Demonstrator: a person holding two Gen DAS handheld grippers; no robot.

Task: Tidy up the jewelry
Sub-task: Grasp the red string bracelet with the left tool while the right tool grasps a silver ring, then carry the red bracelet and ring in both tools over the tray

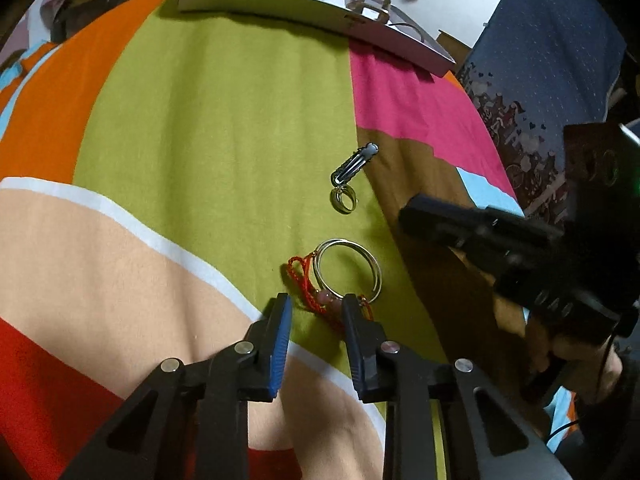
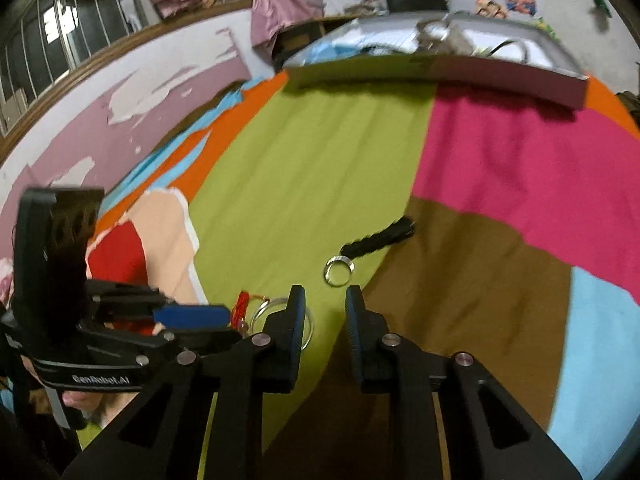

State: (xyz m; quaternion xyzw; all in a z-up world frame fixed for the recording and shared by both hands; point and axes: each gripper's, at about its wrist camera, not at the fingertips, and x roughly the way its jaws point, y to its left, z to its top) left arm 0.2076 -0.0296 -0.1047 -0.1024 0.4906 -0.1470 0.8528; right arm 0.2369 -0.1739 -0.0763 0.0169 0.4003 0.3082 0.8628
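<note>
My left hand-held gripper [image 1: 316,306] is open, nothing held, its tips low over the colourful cloth [image 1: 224,128] and straddling the near edge of the red cord bracelet [image 1: 304,284]. My right hand-held gripper [image 2: 325,300] is also open and empty, pointed toward the small ring [image 2: 339,271] just ahead of its tips.

Risks, as I judge them:
- The cord bracelet lies touching the silver bangle [image 1: 347,270], and the cord appears to pass under or around it. Closing on the cord could drag the bangle along, or catch both at once.
- The cord is thin and limp on soft cloth; the pads may pinch fabric with it, or slip off the pink beads [image 1: 326,298].
- The small ring sits touching the end of the hair clip [image 1: 354,166]. A right-side grasp could knock the clip or roll the ring away.
- Both tools work close together; a collision is possible.

Condition of items: the bangle is a thin double-wire hoop, lying flat. The cord bracelet is red, knotted, bunched at the bangle's left side. The ring is metallic and wide-banded. The clip is a dark metal snap type. A shallow white tray [image 1: 280,4] lies at the far edge of the cloth, well apart from all the loose pieces; its contents are unclear.
</note>
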